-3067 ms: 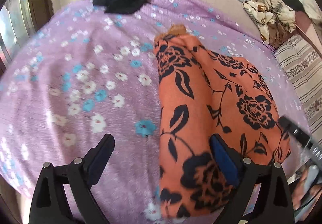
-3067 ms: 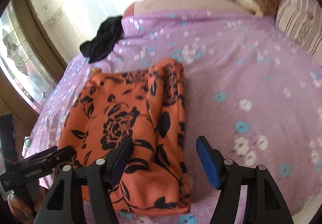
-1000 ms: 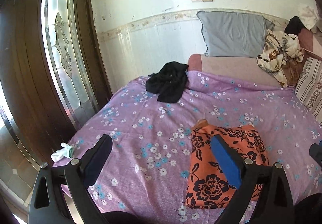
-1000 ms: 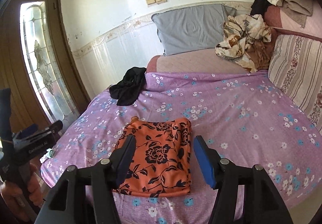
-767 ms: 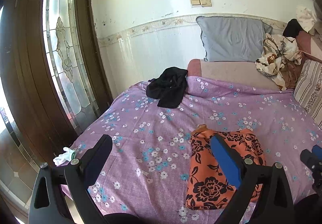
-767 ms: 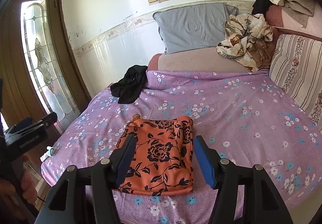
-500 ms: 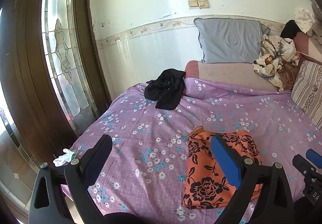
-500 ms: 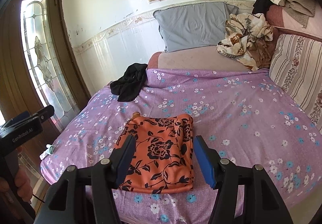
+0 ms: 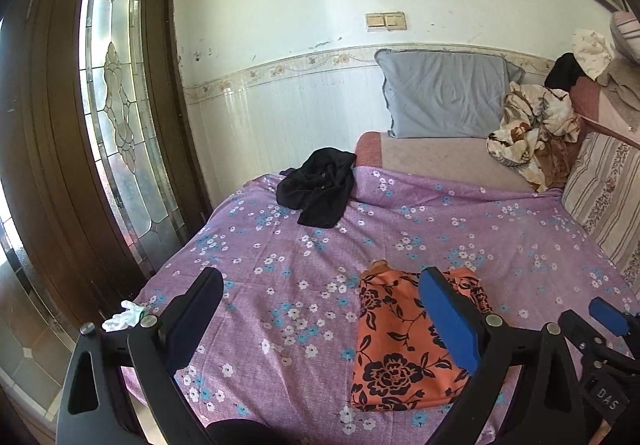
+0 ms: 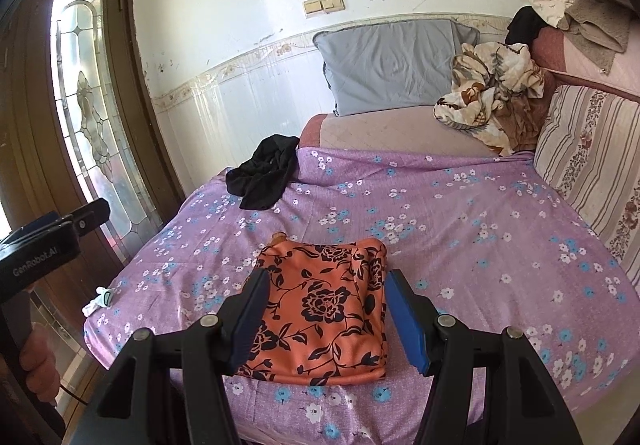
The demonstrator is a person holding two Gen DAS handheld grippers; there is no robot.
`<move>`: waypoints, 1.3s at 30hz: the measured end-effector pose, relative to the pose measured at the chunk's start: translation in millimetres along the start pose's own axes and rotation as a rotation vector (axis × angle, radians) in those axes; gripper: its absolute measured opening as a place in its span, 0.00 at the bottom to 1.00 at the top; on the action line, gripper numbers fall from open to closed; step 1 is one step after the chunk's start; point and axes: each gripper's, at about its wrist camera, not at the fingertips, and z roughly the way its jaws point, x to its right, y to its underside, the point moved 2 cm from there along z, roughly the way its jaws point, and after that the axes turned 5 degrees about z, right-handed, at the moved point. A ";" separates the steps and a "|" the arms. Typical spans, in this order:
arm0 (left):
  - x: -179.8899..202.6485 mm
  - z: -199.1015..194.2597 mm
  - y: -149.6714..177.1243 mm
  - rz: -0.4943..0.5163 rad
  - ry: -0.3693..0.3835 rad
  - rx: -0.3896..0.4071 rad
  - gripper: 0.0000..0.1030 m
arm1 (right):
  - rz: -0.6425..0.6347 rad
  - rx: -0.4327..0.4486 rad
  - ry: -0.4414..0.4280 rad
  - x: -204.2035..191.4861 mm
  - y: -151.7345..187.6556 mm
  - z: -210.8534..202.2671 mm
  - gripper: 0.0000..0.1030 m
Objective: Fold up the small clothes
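Right wrist: my fingers (image 10: 324, 315) gape empty above the folded orange cloth (image 10: 324, 309); left fingers (image 9: 320, 309) wide too. Reaching beyond it for the black garment (image 10: 262, 175) risks dragging it open.

- Left gripper (image 9: 320, 309) at 6 o'clock, jaws wide apart, nothing between the pads.
- Folded orange cloth (image 9: 404, 341) flat on the purple bedsheet (image 9: 400, 225), toward 5 o'clock, partly behind the blue pad.
- Black garment (image 9: 320, 191) crumpled at 12 o'clock, well apart from the orange cloth.
- Right gripper (image 9: 600, 337) at 4 o'clock.
- Grey pillow (image 9: 444, 95) at 1 o'clock.
- White scrap (image 9: 124, 315) at 8 o'clock.
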 end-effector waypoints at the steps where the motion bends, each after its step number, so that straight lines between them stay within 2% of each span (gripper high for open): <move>1: 0.3 -1.3 -0.2 0.003 0.007 0.001 0.95 | -0.001 -0.002 0.003 -0.5 -0.1 0.3 0.62; 10: 10.9 -7.5 -5.2 0.041 0.051 -0.036 0.95 | 0.035 -0.056 0.030 5.1 7.5 2.8 0.62; 13: 13.8 -12.7 -9.0 0.039 0.067 -0.050 0.95 | 0.037 -0.048 0.029 6.7 7.0 -3.6 0.62; 18: 15.0 -31.8 -20.1 0.041 0.072 -0.010 0.95 | 0.048 -0.009 0.016 10.0 -2.5 -19.7 0.62; 24: 11.0 -50.2 -31.6 0.031 0.114 0.024 0.95 | 0.069 0.015 0.009 14.0 -8.2 -32.3 0.62; 39: 2.5 -57.9 -30.6 0.025 0.134 0.045 0.95 | 0.038 0.060 0.006 -4.4 -16.2 -48.1 0.62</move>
